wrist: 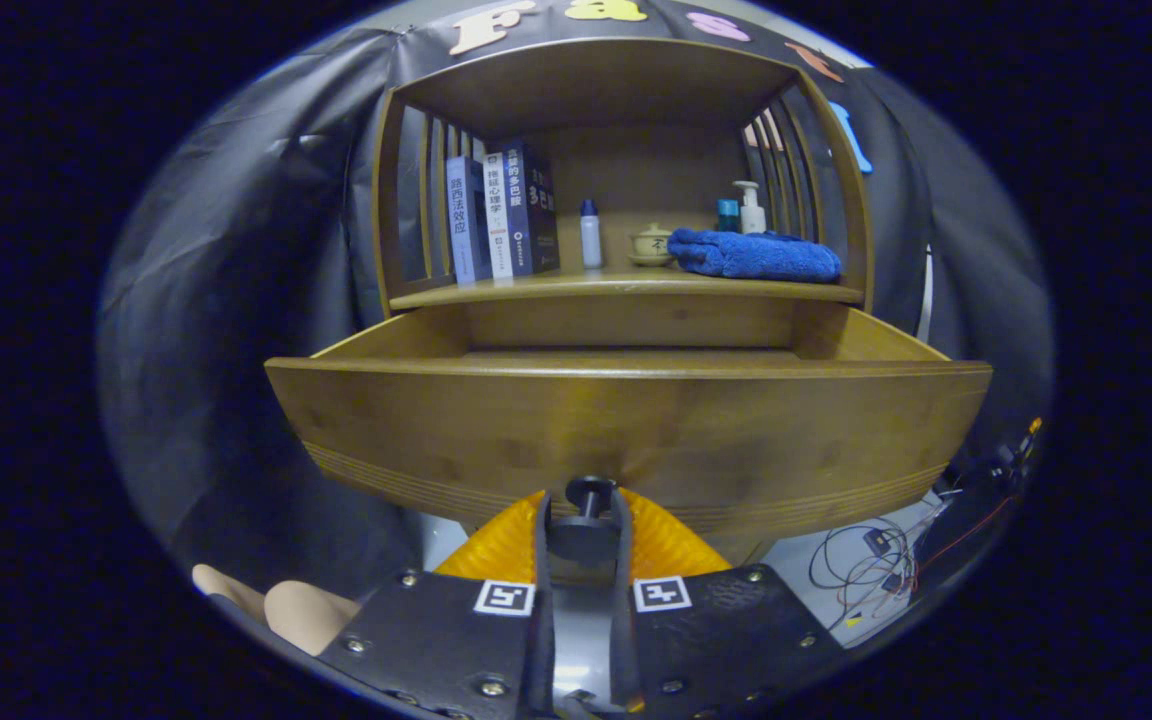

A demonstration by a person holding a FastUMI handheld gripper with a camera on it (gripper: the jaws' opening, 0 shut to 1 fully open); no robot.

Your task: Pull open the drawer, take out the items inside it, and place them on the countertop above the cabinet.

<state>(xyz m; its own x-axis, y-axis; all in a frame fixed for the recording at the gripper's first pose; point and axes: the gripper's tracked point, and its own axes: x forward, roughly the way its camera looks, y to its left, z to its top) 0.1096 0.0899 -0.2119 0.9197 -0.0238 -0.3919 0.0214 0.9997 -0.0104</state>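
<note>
Black cloth backs a wooden cabinet whose drawer stands pulled out toward the camera. Level and straight-on, the gripper clasps the drawer's dark knob between both fingers. Above, the countertop carries books with Chinese spines, bottles and a blue towel.

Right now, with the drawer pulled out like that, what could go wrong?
The gripper is shut on the small knob; the fingers might slip off it if pulled more. The drawer is already far out, so it could perhaps come out too far. Its inside is hidden behind the front, so reaching in would be a blind guess.
</note>
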